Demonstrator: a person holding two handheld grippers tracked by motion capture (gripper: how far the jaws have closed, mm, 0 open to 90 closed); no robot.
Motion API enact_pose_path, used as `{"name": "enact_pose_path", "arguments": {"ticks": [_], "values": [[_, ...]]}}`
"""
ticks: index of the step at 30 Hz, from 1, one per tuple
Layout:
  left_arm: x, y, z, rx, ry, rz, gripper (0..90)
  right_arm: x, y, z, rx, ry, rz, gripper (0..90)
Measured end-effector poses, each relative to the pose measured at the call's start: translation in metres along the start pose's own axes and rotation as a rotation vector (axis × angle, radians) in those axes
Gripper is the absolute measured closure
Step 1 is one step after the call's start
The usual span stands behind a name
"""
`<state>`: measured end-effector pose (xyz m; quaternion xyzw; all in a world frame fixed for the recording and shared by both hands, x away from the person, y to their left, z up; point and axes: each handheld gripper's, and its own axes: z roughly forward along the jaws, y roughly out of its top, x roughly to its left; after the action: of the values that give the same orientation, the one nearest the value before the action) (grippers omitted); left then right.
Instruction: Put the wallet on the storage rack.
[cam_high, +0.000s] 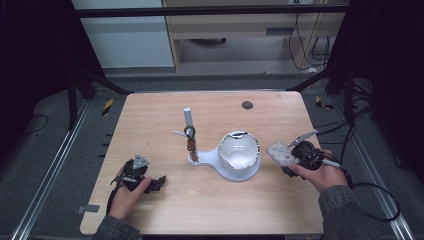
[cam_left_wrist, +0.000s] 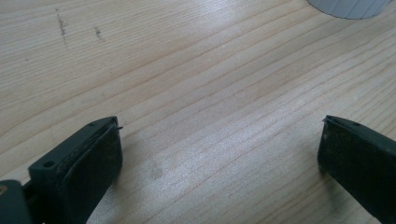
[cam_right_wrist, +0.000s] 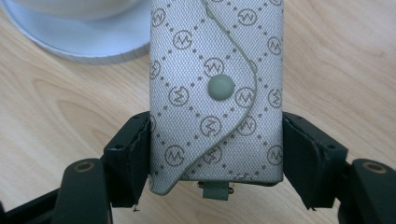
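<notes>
A grey patterned key pouch (cam_right_wrist: 217, 70) with a round snap button is clamped between the jaws of my right gripper (cam_right_wrist: 217, 149), which press on both of its sides. In the high view the pouch (cam_high: 280, 153) is held just right of a white stand (cam_high: 235, 172), with the right gripper (cam_high: 290, 161) behind it. The stand carries a shiny bowl (cam_high: 240, 150) and a thin upright post (cam_high: 189, 131) with a small hanging piece. My left gripper (cam_high: 158, 183) rests low at the table's front left. Its jaws are wide apart over bare wood (cam_left_wrist: 219, 140).
The wooden table (cam_high: 210, 210) has a small dark disc (cam_high: 247, 105) near its far edge. The stand's white rim (cam_left_wrist: 348, 7) lies beyond the left gripper. Black frame posts and cables flank the table.
</notes>
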<state>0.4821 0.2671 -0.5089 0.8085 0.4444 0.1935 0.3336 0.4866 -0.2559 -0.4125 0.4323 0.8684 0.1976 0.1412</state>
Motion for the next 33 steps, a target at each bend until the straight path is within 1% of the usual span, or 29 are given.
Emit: {"name": "enact_pose_path", "arguments": {"ticks": [3, 6, 11, 15, 20, 25, 28, 33], "values": [[0.0, 0.0, 0.0, 0.0, 0.001, 0.003, 0.0, 0.004, -0.001, -0.012, -0.021, -0.011, -0.013, 30.6], [0.0, 0.0, 0.0, 0.0, 0.0, 0.003, 0.0, 0.008, 0.0, -0.02, -0.023, -0.008, -0.028, 30.7], [0.0, 0.0, 0.0, -0.001, 0.0, 0.003, 0.0, 0.016, 0.005, -0.03, -0.025, -0.005, -0.068, 30.8], [0.0, 0.0, 0.0, 0.001, 0.0, 0.004, 0.0, 0.02, 0.011, -0.036, -0.033, -0.008, -0.088, 31.0], [0.0, 0.0, 0.0, 0.0, 0.0, 0.004, 0.0, 0.026, 0.016, -0.044, -0.03, -0.008, -0.116, 31.2], [0.0, 0.0, 0.0, 0.0, -0.001, 0.004, 0.0, 0.03, 0.022, -0.051, -0.04, -0.014, -0.136, 31.2], [-0.001, 0.0, 0.0, 0.0, -0.001, 0.003, 0.0, 0.036, 0.026, -0.052, -0.04, -0.006, -0.158, 31.1], [-0.001, 0.0, 0.0, 0.0, -0.002, 0.004, 0.0, 0.043, 0.031, -0.05, -0.03, 0.017, -0.176, 31.2]]}}
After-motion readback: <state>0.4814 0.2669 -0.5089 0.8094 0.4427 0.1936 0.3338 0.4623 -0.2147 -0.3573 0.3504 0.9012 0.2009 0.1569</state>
